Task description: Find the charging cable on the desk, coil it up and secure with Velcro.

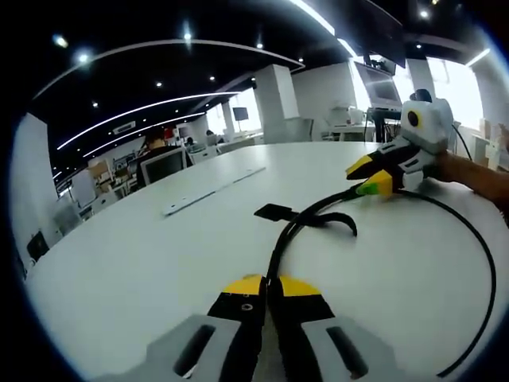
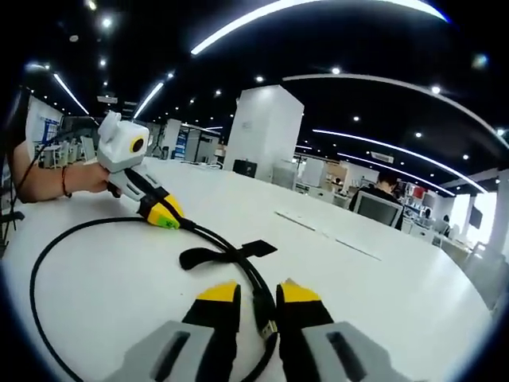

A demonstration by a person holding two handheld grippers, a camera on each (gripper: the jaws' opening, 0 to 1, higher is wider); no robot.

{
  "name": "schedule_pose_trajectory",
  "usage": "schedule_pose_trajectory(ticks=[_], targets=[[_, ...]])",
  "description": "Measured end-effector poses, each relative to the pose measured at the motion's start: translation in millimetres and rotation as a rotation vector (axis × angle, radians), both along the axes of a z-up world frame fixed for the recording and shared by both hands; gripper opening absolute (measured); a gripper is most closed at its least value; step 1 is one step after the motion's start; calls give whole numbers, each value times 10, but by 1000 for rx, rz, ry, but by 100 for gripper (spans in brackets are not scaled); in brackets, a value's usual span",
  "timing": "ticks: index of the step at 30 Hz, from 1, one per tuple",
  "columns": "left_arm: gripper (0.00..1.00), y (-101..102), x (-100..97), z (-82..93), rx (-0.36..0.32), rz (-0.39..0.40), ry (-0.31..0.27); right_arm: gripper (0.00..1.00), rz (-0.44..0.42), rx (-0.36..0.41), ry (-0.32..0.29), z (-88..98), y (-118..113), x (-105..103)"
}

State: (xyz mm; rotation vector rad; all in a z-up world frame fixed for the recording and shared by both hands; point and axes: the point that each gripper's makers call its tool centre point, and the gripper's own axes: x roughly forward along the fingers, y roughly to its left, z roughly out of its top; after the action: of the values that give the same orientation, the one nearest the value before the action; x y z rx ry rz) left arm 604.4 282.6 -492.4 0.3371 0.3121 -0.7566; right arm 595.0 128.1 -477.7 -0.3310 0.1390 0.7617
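Charging cable: black, thin, limp and light, lying in one loose loop on the white surface. Velcro strap sits on the doubled run. Left gripper jaws pinch that run, right gripper jaws straddle the plug end. Judged slippery; hold beside the strap.

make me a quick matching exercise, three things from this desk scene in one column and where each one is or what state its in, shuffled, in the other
Things:
1. charging cable
2. Velcro strap
3. left gripper

States:
A. jaws shut on the cable
B. lies in a wide black loop on the white table
C. short black strip attached to the cable, ends loose on the table

Pairs: 1-B, 2-C, 3-A
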Motion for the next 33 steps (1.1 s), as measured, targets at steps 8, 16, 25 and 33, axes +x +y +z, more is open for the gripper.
schedule_pose_trajectory(ticks=[8,16,25,33], targets=[[6,2,-7,1,1,-2,0,19,10,13,16,6,26,-27],[6,2,-11,1,3,-3,-1,19,25,25,47,-29,58,-56],[6,4,-21,0,5,-5,-2,19,23,17,44,25,53,-50],[6,8,-22,-4,6,-8,-4,19,38,-9,41,16,121,-63]])
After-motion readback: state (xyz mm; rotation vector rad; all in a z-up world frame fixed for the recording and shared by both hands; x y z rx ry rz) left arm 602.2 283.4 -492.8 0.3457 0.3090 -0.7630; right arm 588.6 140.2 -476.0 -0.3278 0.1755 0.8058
